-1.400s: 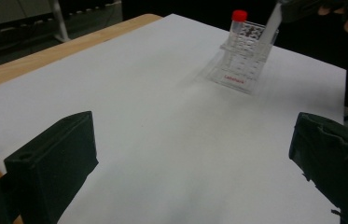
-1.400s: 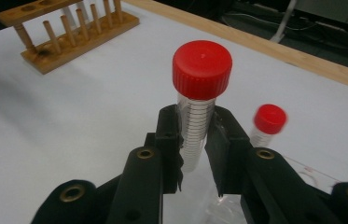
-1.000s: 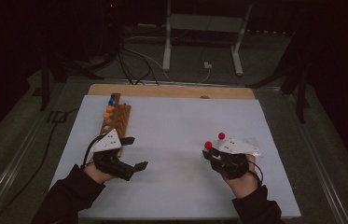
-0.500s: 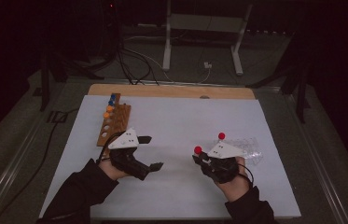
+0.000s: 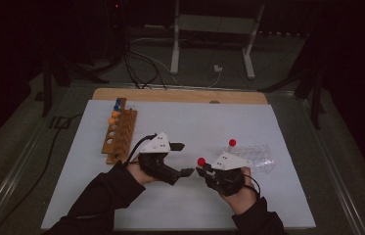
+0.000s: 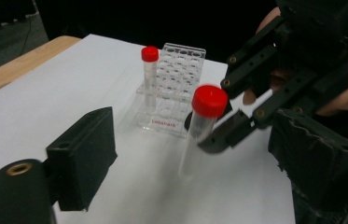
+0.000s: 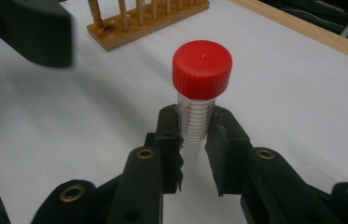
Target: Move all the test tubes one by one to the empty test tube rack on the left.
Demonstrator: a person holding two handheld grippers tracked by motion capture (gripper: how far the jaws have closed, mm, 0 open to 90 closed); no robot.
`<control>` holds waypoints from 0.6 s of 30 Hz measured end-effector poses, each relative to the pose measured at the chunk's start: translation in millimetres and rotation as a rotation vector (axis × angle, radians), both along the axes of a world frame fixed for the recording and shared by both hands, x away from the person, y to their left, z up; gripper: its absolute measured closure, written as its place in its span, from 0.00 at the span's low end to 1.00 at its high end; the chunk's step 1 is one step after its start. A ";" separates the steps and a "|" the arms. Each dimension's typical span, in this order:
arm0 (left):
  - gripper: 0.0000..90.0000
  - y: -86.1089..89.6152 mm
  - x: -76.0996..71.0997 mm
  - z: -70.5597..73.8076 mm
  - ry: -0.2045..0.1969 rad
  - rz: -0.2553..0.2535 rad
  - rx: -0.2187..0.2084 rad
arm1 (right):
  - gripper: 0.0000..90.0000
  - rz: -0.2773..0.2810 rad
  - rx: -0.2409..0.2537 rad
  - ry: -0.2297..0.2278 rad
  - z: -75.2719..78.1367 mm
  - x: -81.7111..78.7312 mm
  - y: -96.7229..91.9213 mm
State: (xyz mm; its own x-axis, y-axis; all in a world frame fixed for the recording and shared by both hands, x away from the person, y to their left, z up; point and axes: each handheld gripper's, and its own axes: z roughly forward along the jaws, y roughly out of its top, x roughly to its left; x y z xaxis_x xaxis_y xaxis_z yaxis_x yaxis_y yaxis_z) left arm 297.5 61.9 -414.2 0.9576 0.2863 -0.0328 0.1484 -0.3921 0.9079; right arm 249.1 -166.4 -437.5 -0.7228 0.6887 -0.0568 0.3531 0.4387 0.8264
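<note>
My right gripper [image 5: 205,172] is shut on a clear tube with a red cap [image 5: 201,161], held upright above the white mat. The right gripper view shows its pads [image 7: 169,133] pressing the tube [image 7: 195,123] below the cap. My left gripper [image 5: 184,159] faces it from the left. Its jaws have just been closing and stand on either side of the tube [image 6: 198,135] without touching it. A second red-capped tube [image 5: 232,142] stands in the clear rack [image 5: 261,157] behind.
A wooden rack [image 5: 120,131] with blue and orange capped tubes stands at the mat's far left, also in the right gripper view [image 7: 148,18]. The clear rack [image 6: 176,79] is labelled in red. A wooden board edge [image 5: 180,95] runs along the back.
My left gripper has moved right, toward the right gripper and its tube, and its jaws have narrowed. The right gripper drifted slightly left, still gripping the tube.
</note>
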 end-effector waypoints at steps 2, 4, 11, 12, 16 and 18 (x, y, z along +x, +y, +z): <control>0.26 -5.1 0.9 -0.8 0.000 -0.011 -0.005 | 0.83 0.002 0.000 -0.001 0.2 -0.2 0.2; 0.34 -10.0 0.9 -1.4 -0.013 -0.011 -0.006 | 0.83 0.003 0.001 0.000 0.4 -0.3 0.4; 0.57 -20.8 2.2 0.0 -0.026 -0.038 -0.007 | 0.83 0.007 0.003 0.002 0.5 -0.4 1.2; 0.58 -21.9 2.0 0.3 -0.028 -0.039 -0.002 | 0.83 0.007 0.005 0.001 0.6 -0.3 1.1; 0.66 -23.4 2.2 0.3 -0.037 -0.051 -0.005 | 0.83 0.007 0.005 0.001 1.3 -0.6 0.8; 0.68 -23.6 2.8 -0.3 -0.036 -0.054 0.000 | 0.83 0.008 0.006 0.000 1.6 -0.8 0.8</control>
State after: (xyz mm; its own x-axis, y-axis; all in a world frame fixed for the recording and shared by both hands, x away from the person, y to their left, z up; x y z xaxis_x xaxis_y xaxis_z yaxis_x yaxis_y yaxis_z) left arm 300.3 38.3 -414.5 0.9722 0.2342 0.0014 0.0946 -0.3985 0.9123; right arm 248.2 -165.5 -435.9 -0.7281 0.6834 -0.0525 0.3499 0.4365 0.8289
